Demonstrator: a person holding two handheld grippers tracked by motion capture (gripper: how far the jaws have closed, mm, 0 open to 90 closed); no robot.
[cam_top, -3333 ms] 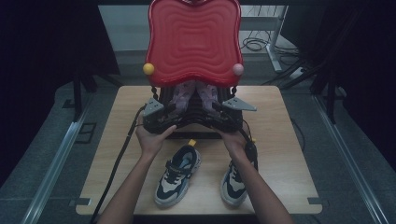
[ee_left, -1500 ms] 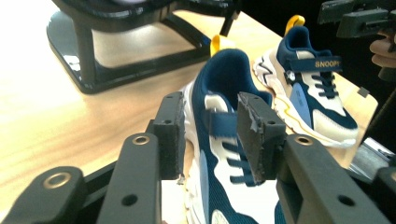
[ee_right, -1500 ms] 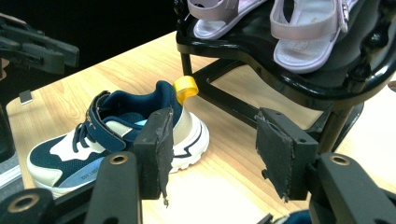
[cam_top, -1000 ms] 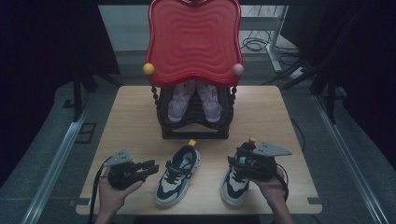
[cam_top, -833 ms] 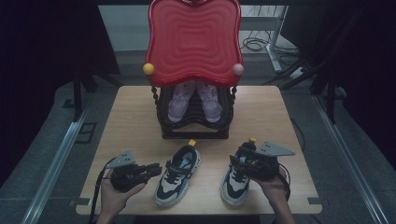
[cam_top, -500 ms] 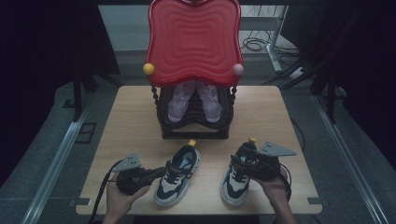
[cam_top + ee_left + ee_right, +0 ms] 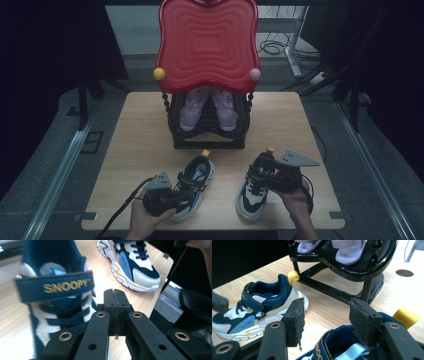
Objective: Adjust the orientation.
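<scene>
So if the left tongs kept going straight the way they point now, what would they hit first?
Probably the left sneaker: the shut left tongs sit just beside its Snoopy strap, aimed toward the right sneaker beyond. Depth is unclear.

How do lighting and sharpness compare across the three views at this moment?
High view: dim, surroundings nearly black, table and red chair back lit. Left gripper view: brighter, the near sneaker soft with blur, the far sneaker sharper. Right gripper view: bright and crisp, dark in its upper-left corner.
</scene>
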